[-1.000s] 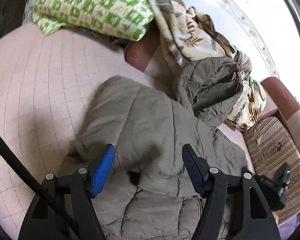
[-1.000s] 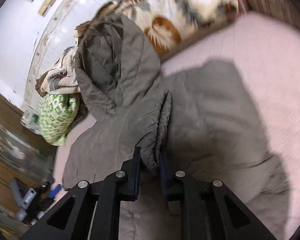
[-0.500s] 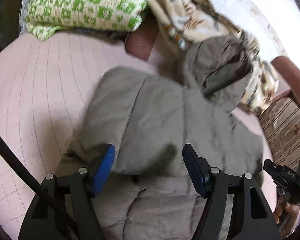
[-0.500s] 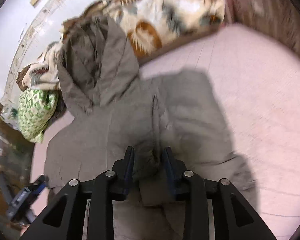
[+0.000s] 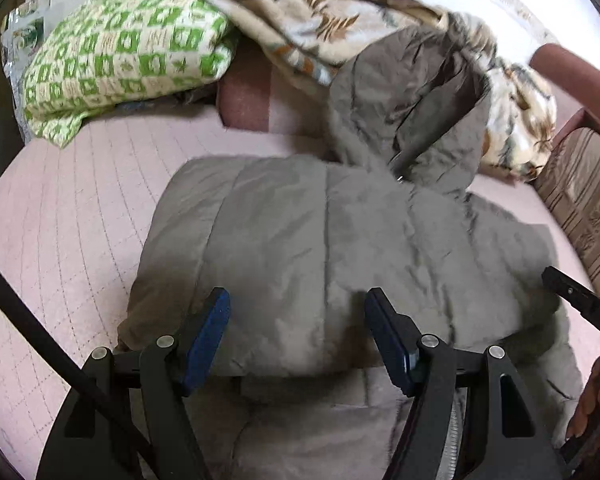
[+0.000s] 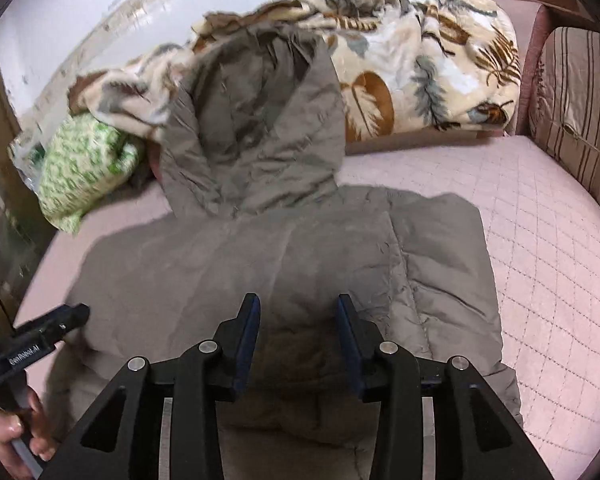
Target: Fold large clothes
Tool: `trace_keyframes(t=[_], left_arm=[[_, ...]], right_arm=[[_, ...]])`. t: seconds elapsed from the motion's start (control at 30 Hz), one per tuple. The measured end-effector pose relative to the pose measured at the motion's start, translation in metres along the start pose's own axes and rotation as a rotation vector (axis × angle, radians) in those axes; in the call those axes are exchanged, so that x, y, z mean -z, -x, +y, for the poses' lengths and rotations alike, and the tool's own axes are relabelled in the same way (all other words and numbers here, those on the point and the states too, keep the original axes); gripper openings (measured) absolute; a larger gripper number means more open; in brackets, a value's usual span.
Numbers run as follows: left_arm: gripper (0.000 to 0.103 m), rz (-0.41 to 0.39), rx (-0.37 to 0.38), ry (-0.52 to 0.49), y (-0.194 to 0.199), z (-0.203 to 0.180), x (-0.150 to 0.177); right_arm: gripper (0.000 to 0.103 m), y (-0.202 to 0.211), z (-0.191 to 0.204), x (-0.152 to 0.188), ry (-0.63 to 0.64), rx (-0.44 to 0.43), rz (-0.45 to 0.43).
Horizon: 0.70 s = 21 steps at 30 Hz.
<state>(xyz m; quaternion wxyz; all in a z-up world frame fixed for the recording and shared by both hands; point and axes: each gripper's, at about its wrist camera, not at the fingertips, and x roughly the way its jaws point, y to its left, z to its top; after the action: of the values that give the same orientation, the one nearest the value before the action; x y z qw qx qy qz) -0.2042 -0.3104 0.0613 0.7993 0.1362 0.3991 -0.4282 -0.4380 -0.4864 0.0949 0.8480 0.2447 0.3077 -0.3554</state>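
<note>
On pink quilted bed (image 6: 540,248), olive jacket (image 6: 284,248) below leaf-print blanket (image 6: 420,60)

jacket (image 6: 292,264) hem cut off at bottom edge, green pillow (image 6: 84,164) blurred, hood (image 5: 412,108) interior shadowed

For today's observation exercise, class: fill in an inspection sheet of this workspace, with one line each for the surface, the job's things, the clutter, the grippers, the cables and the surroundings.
Surface: pink quilted cover, stitched in a grid, bare on both sides of the coat.
Job's things: grey-brown padded jacket lying flat, both sides folded inward; its hood rests up against the blanket.
Clutter: leaf-print blanket heaped along the back; green checked pillow in the far corner.
Grippers: left gripper open over the jacket; right gripper open over it too, gripping nothing.
Cables: one black cable crossing the left wrist view.
Surroundings: striped cushion, reddish sofa back, pale wall.
</note>
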Motion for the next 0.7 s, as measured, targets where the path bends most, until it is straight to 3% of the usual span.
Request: trace_keyframes(t=[0.23,0.5,0.7], left_arm=[[0.080,0.067,-0.024,0.004,-0.022,0.006,0.006],[0.083,0.088,-0.019,0.015,-0.030,0.009,0.011],[0.083,0.068,-0.013,0.022,-0.024,0.009,0.011]], right_arm=[[0.042,-0.026,-0.002,0.009,0.035,0.037,0.081],[0.042,-0.044,-0.010,0.014,0.009,0.005,0.145],[0.042,-0.043,-0.008,0.016,0.013,0.008,0.145]])
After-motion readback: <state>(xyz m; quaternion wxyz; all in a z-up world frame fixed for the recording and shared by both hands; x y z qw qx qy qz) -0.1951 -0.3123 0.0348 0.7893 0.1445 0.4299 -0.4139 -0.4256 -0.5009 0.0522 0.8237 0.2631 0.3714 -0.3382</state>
